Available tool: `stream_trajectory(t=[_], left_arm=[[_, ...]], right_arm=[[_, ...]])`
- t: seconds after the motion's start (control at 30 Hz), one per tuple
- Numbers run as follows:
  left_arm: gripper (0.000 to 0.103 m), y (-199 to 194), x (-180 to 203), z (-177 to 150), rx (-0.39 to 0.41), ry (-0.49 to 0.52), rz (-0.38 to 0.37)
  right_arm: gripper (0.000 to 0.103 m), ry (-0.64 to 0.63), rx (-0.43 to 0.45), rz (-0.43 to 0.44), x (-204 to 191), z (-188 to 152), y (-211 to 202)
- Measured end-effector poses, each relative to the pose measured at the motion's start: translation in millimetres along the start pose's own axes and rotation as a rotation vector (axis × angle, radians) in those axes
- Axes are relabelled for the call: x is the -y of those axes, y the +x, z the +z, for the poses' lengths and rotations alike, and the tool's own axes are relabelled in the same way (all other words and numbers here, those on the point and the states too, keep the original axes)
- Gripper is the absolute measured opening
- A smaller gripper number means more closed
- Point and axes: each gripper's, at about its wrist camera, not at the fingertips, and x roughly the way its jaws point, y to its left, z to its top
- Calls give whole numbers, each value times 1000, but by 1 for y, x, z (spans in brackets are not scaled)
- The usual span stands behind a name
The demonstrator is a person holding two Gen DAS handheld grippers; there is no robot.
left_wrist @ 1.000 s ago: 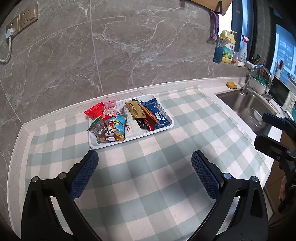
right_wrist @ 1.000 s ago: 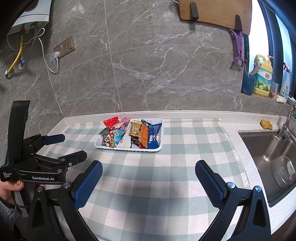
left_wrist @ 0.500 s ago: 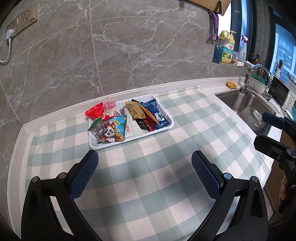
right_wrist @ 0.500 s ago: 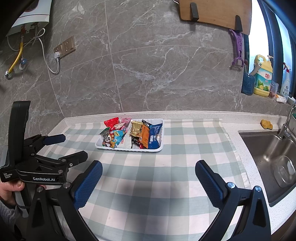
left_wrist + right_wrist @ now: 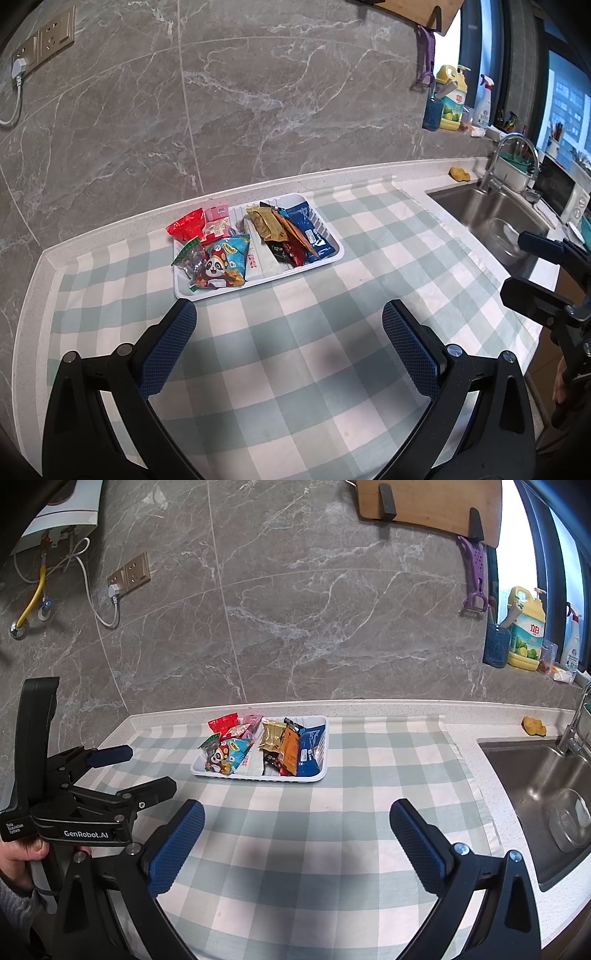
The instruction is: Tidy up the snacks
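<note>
Left gripper (image 5: 288,325): jaws wide apart, empty, above cloth (image 5: 295,369), near tray (image 5: 258,282).
Right gripper (image 5: 297,827): jaws wide apart, empty, near tray.

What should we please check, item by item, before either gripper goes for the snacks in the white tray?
1. Left gripper open and empty: ok.
2. Right gripper open and empty: ok.
3. White tray lies flat on the checkered cloth: ok.
4. Snacks within the tray: not ok; the red packet overhangs its far left corner.
5. Packets free to lift singly: not ok; the panda packet and the orange packet overlap their neighbours.
6. Path from both grippers to the tray is bare cloth: ok.
</note>
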Motion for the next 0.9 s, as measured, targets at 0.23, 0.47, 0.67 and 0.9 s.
stream_trajectory(t=[0.23, 0.47, 0.67, 0.9], left_arm=[[102, -3, 5, 6, 47, 30, 68], [102, -11, 15, 9, 142, 80, 146], [102, -5, 21, 3, 152, 96, 242], [102, -6, 26, -5, 165, 110, 238]], right_arm=[[102, 1, 0, 1, 1, 0, 1], [102, 8, -5, 6, -8, -3, 0], [102, 19, -10, 6, -10, -5, 2], [102, 37, -18, 4, -12, -9, 4]])
